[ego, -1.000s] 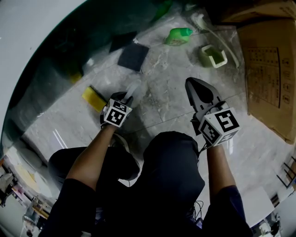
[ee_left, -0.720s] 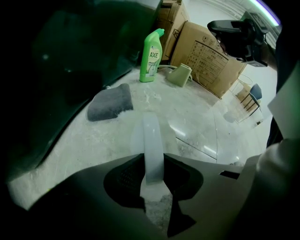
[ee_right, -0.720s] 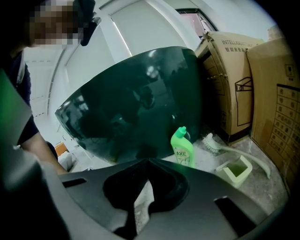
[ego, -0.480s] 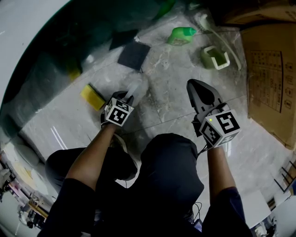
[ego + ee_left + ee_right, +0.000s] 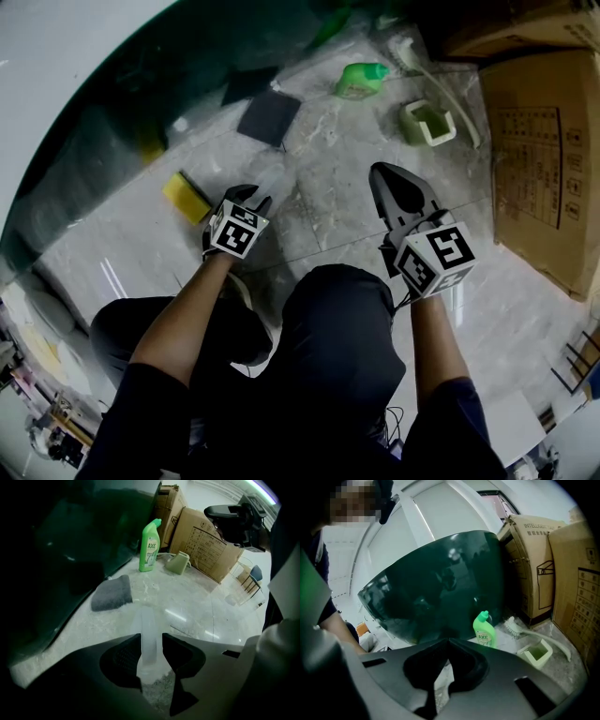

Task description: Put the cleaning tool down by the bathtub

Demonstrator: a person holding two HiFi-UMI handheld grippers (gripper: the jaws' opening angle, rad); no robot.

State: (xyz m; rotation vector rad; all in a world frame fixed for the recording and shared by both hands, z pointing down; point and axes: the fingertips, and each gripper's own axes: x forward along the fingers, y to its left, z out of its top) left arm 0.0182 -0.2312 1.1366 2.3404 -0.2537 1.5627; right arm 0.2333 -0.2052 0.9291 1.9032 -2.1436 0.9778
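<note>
The cleaning tool (image 5: 148, 637), a pale see-through handle, lies on the marble floor beside the dark green bathtub wall (image 5: 112, 122). It runs forward between the jaws of my left gripper (image 5: 151, 641). Those jaws are opening, and a thin gap shows on each side of the handle, so the pads do not press it. In the head view the tool (image 5: 269, 182) is a faint streak just ahead of the left gripper (image 5: 251, 197). My right gripper (image 5: 392, 184) hovers over the floor to the right, its tips together and nothing in them; its own view shows the right gripper (image 5: 446, 644) closed.
A green cleaner bottle (image 5: 361, 79) stands by the tub. A grey cloth pad (image 5: 269, 117) and a yellow sponge (image 5: 186, 195) lie near the tub wall. A pale green holder (image 5: 427, 122) and a white brush (image 5: 520, 629) sit by cardboard boxes (image 5: 539, 141) at right.
The left jaws have spread apart from the see-through handle, which now rests low on the floor. The right gripper has stayed shut and drifted slightly left.
</note>
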